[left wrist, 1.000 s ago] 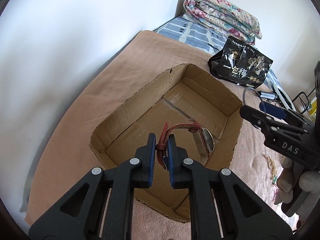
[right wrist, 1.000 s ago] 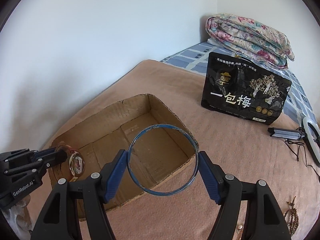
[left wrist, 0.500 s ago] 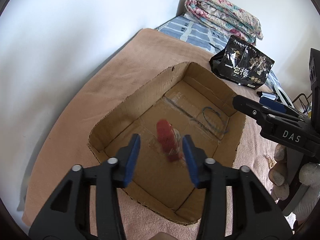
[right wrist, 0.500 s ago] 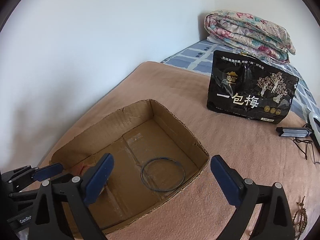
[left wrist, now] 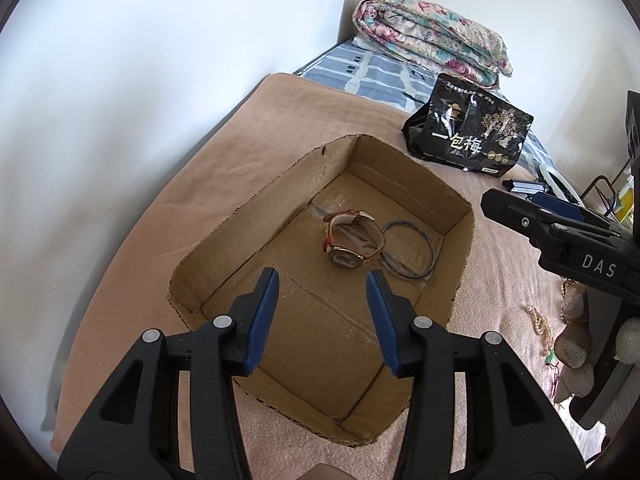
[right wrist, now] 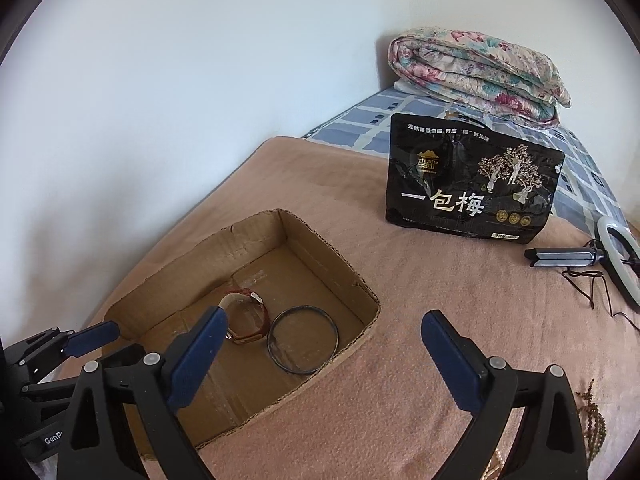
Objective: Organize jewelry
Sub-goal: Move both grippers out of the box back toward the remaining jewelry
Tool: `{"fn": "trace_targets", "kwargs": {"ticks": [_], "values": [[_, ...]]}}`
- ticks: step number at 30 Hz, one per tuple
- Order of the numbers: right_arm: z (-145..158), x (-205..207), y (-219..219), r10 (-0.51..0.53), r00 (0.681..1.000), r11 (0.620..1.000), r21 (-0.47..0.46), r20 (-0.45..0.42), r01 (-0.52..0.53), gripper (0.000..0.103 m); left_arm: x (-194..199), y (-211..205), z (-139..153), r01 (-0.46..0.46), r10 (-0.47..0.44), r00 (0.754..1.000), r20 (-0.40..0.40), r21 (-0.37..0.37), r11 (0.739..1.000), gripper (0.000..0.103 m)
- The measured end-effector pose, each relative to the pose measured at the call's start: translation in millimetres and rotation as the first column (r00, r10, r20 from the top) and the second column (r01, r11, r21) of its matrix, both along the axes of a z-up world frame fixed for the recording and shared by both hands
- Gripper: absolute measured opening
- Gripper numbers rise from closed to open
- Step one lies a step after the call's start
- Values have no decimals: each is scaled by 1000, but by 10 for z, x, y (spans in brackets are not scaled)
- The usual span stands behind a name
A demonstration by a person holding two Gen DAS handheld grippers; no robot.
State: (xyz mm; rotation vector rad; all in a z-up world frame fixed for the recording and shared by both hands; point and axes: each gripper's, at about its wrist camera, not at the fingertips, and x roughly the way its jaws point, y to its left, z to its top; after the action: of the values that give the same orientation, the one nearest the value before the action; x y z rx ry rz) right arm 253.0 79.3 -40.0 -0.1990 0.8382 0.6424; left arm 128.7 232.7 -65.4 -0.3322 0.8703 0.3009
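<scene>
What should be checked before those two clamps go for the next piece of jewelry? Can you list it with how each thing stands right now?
1. Left gripper empty, jaws just opened: ok.
2. Right gripper empty, jaws just opened wide: ok.
3. Watch lying inside the cardboard box: ok.
4. Bangle flat on the box floor beside the watch: ok.
5. Bead strand on the blanket, outside the box: not ok.
6. Whether watch and bangle touch: cannot tell.

Watch [left wrist: 350,240] and bangle [left wrist: 408,250] lie touching (side by side) in box [left wrist: 224,240].
</scene>
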Motion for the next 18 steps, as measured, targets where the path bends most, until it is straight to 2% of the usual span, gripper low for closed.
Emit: {"fn": "trace_targets", "kwargs": {"ticks": [6,10,18], "values": [[109,-86,-241,-31,999,1000,5,17,31,99,-33,-122,122,39,-36,997,69,-30,999,46],[196,-172,-488,-54,998,999,8,32,54,101,-37,-295,237,84,-83,989,120,-3,996,46],[339,-334,-1212,-140,989,990,26,39,139,103,42,-752,359,187,-188,972,141,26,982,46]]}}
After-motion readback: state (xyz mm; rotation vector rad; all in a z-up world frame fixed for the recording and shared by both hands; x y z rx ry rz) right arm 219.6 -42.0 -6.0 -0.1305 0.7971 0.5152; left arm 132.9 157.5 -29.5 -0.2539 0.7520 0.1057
